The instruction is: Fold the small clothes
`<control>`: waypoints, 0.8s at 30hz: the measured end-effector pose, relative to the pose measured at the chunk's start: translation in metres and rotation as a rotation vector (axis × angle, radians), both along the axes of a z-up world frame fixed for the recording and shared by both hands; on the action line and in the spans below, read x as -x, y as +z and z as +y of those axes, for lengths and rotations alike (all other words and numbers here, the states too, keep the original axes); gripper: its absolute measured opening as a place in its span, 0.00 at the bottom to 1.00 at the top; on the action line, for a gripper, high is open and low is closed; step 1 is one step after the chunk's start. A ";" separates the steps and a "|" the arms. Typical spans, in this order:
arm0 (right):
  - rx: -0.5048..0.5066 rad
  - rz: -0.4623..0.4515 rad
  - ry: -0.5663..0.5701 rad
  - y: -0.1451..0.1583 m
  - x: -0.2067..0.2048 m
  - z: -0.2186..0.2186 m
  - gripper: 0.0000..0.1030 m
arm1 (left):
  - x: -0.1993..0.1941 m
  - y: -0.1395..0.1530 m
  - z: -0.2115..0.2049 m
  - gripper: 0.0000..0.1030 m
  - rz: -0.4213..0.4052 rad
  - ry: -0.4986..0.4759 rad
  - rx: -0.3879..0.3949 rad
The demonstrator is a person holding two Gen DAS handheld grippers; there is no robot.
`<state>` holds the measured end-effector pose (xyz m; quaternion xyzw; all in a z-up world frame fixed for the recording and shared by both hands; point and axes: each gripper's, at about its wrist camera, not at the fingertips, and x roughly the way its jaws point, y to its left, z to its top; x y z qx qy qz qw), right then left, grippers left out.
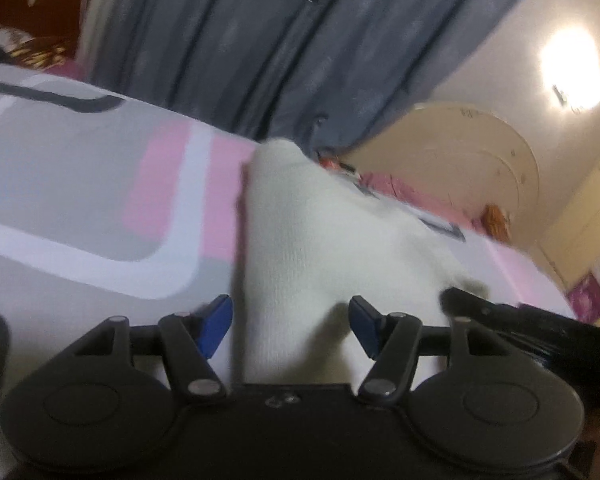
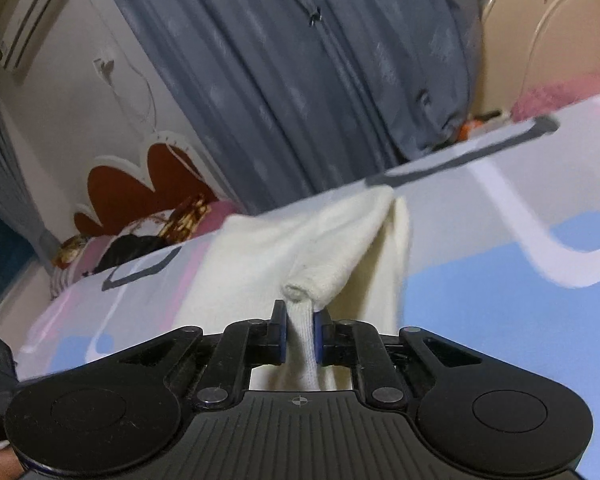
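Broadly, a patterned bedsheet fills the lower right of the right wrist view, with a white knit garment lying across its centre. Right gripper pinches a bunched edge at lower centre. Left gripper stands wide, cloth between its 2 fingers, unpressed. Likely mid-grasp; next, the left should close before any fold.

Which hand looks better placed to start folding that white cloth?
The right. The right gripper has its jaws pinched on an edge of the white cloth. The left gripper has its jaws open around the cloth, gripping nothing.
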<state>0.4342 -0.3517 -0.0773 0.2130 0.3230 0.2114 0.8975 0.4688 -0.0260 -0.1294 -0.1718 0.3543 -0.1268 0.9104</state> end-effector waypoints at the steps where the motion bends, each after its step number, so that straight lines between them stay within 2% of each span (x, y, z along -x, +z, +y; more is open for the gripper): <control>1: -0.001 0.034 0.000 -0.008 -0.004 -0.003 0.11 | -0.003 -0.004 -0.005 0.60 0.020 -0.001 -0.020; 3: -0.019 0.084 0.011 -0.021 -0.014 -0.004 0.11 | -0.003 -0.011 -0.007 0.60 0.038 -0.007 -0.016; 9: -0.009 0.095 0.039 -0.022 -0.019 -0.005 0.11 | 0.006 -0.014 -0.004 0.63 0.030 -0.030 -0.063; 12: 0.003 0.094 0.037 -0.016 -0.018 -0.009 0.12 | 0.023 -0.012 0.002 0.62 0.036 -0.053 -0.057; 13: 0.042 0.072 0.010 -0.010 -0.011 -0.010 0.21 | 0.031 -0.013 0.002 0.62 0.039 -0.060 -0.070; 14: 0.081 0.043 -0.014 -0.005 -0.002 -0.008 0.26 | 0.037 -0.014 0.002 0.62 0.032 -0.066 -0.086; 18: 0.105 -0.020 0.015 -0.006 0.057 -0.006 0.25 | 0.070 -0.017 -0.003 0.62 0.000 -0.078 -0.169; 20: 0.206 0.022 0.065 -0.025 0.084 0.006 0.23 | 0.081 -0.018 -0.004 0.63 -0.010 -0.080 -0.192; 22: 0.276 -0.045 0.075 -0.035 0.111 0.011 0.23 | 0.088 -0.016 -0.004 0.63 -0.012 -0.091 -0.202; 24: 0.280 -0.045 0.069 -0.029 0.111 0.011 0.23 | 0.087 -0.005 -0.001 0.60 -0.024 -0.074 -0.196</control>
